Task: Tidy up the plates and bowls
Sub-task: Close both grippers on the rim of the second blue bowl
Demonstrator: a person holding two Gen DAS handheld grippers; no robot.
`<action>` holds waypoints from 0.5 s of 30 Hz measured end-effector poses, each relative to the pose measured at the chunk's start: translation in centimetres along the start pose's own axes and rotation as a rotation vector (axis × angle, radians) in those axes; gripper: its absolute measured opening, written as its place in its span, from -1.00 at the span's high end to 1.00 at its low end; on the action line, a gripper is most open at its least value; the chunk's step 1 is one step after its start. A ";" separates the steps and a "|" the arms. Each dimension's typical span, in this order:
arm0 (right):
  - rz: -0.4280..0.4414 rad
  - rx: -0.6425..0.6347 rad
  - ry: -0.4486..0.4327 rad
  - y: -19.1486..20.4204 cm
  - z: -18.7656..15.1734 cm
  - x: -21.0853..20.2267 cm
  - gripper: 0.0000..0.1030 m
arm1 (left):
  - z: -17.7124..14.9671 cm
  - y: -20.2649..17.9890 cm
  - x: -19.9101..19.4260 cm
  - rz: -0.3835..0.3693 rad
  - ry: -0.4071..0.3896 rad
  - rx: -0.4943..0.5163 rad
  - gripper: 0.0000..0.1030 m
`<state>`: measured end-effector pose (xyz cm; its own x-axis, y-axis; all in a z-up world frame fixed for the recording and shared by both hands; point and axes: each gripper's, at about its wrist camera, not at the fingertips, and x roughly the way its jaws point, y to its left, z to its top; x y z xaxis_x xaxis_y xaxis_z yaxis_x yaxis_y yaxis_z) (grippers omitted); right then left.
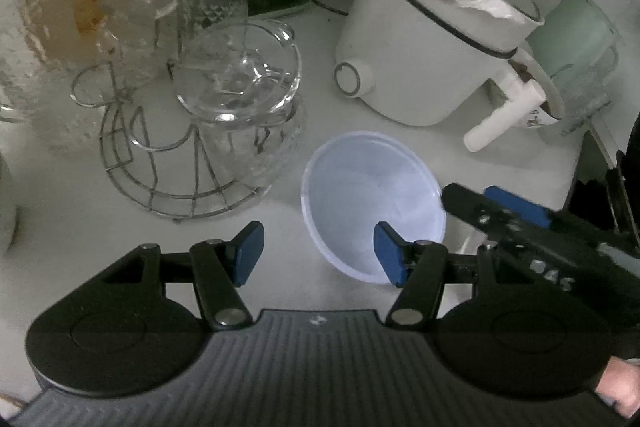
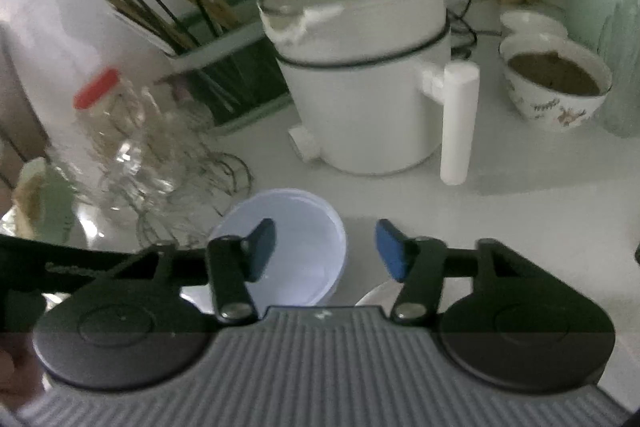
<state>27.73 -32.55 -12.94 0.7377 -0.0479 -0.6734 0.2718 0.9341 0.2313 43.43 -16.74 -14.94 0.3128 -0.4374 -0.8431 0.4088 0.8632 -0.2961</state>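
Observation:
A pale blue plastic bowl [image 1: 372, 195] [image 2: 304, 251] stands on the white counter, in front of the electric pot. My left gripper [image 1: 320, 253] is open just above it. One of its blue pads [image 1: 390, 255] hangs over the bowl's inside and the other lies outside the left rim, neither pressing. My right gripper [image 2: 326, 249] is open too and straddles the bowl's right rim, one pad [image 2: 262, 247] inside and one outside. In the left wrist view the right gripper's fingers [image 1: 500, 207] come in from the right at the bowl's edge.
A white electric pot [image 1: 432, 39] [image 2: 360, 87] with a stick handle stands behind the bowl. On the left are a wire rack [image 1: 168, 163] with a lidded glass jar [image 1: 236, 75] and a red-capped jar [image 2: 96, 87]. A patterned bowl [image 2: 556, 87] of brown food sits at the right.

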 end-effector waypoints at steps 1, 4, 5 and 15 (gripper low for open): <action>-0.002 0.001 0.011 0.0 0.1 0.6 0.00 | 0.2 0.2 0.3 -0.009 0.009 -0.019 -0.28; -0.013 -0.005 0.043 0.0 0.0 2.3 0.09 | 0.4 1.2 1.2 -0.047 0.038 -0.107 -0.25; -0.014 -0.003 0.053 0.0 0.0 2.7 0.14 | 0.5 1.3 1.5 -0.045 0.044 -0.114 -0.24; -0.018 0.021 0.120 -0.1 -0.6 4.8 0.43 | 0.8 1.3 2.9 -0.045 0.067 -0.115 0.28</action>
<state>30.90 -32.66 -16.57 0.6540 -0.0205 -0.7562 0.2976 0.9260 0.2323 45.51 -17.13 -17.46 0.2372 -0.4622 -0.8545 0.3189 0.8679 -0.3809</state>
